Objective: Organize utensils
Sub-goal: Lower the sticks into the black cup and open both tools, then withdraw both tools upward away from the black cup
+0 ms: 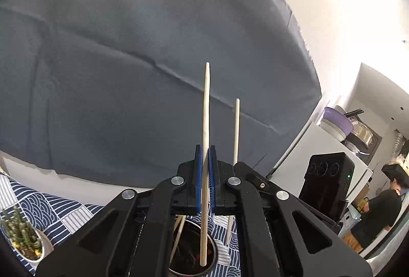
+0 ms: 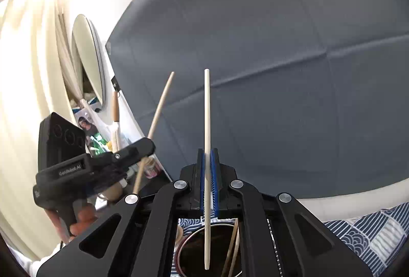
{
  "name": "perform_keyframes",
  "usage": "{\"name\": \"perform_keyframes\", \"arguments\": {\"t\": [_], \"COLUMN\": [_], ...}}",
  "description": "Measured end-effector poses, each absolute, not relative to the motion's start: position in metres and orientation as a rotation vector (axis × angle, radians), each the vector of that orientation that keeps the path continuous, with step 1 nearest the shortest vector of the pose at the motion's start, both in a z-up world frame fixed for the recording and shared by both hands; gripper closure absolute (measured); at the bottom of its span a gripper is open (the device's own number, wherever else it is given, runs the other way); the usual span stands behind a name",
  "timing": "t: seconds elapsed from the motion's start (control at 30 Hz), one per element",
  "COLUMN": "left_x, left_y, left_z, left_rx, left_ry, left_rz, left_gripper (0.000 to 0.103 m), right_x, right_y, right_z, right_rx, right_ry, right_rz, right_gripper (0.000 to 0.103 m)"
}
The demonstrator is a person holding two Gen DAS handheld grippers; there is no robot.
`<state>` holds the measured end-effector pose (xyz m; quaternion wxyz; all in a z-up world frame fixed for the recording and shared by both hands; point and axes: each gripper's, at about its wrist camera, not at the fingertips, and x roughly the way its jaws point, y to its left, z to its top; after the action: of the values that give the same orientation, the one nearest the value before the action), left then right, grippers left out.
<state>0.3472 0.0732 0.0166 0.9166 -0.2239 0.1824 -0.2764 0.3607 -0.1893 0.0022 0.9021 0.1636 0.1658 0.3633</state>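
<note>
A pale wooden chopstick (image 1: 206,123) stands nearly upright, pinched between the blue pads of the left gripper (image 1: 206,156), its lower end over a round metal cup (image 1: 212,261) that already holds other sticks. The right gripper (image 2: 209,159) clamps a second chopstick (image 2: 207,123) above the same cup (image 2: 184,251). Beneath lies a blue patterned tablecloth (image 1: 64,215); a small potted plant (image 1: 23,241) sits near left, a grey cloth (image 1: 127,59) hangs beyond.
</note>
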Motion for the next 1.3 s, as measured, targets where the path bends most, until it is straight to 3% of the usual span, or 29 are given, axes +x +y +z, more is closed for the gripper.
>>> {"name": "perform_keyframes", "arguments": {"t": [0.53,0.97,1.3], "left_x": [0.370,0.338,0.308], "left_y": [0.051,0.053,0.036], "left_z": [-0.057,-0.065,-0.064], "left_rx": [-0.517,-0.417,-0.287], "left_ry": [0.468,0.522,0.581], "left_rz": [-0.570,-0.502,-0.477], "left_gripper": [0.098,0.098,0.098], "right_x": [0.372,0.345,0.315], "right_y": [-0.167,-0.170,-0.171], "right_z": [-0.055,-0.067,-0.063], "right_rx": [0.329,0.248,0.177], "right_ry": [0.501,0.557,0.572], "right_rz": [0.677,0.617,0.556], "right_gripper": [0.098,0.098,0.090]}}
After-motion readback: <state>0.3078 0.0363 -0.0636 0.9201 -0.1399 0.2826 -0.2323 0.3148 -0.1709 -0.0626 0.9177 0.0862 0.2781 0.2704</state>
